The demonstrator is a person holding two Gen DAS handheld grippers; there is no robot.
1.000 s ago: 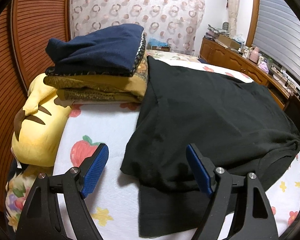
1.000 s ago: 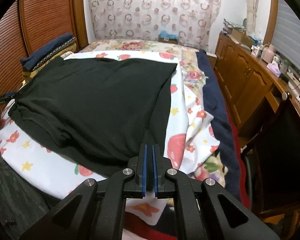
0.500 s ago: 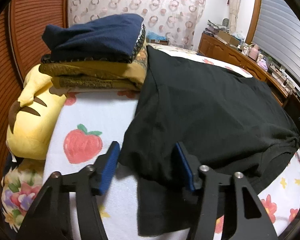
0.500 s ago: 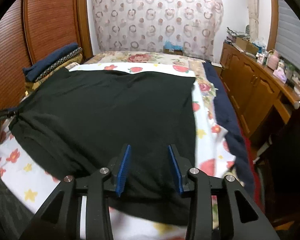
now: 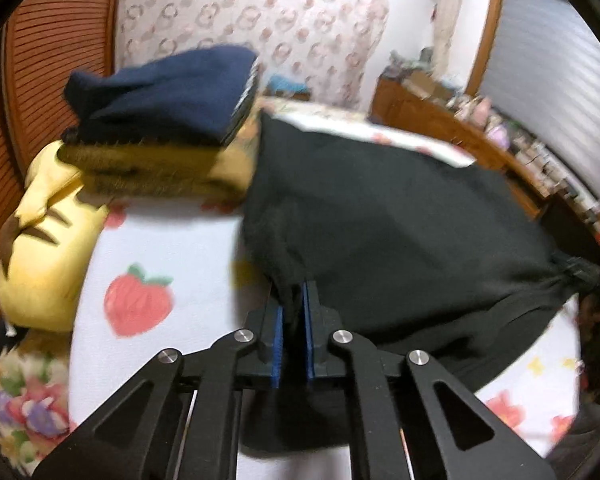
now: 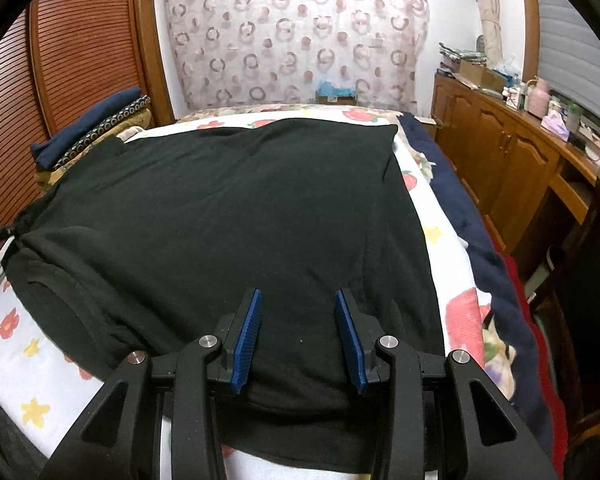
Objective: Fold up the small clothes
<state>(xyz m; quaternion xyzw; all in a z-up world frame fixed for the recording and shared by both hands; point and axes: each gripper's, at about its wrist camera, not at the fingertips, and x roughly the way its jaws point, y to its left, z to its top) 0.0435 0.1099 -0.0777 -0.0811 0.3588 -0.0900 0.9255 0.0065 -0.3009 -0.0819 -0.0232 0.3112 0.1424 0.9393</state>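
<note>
- Black garment (image 6: 228, 216): spread flat on the fruit-print sheet (image 5: 168, 248) of the bed.
- Left tongs (image 5: 294, 300): just closed, pinching the garment's near edge.
- Right tongs (image 6: 298, 312): partly apart above the fabric, gripping nothing.
- Folded clothes stack (image 5: 168, 120): beside the garment's far corner.

A lived-in home bedroom: a bed (image 6: 432, 216) under a fruit-and-flower sheet fills the middle, with a circle-patterned curtain (image 6: 300, 36) behind it. Wooden louvred doors (image 6: 80, 44) stand at upper left, and a cluttered wooden cabinet (image 6: 512, 164) runs along the right, with folded bedding (image 5: 160, 132) stacked beside a yellow cushion (image 5: 48, 240).
</note>
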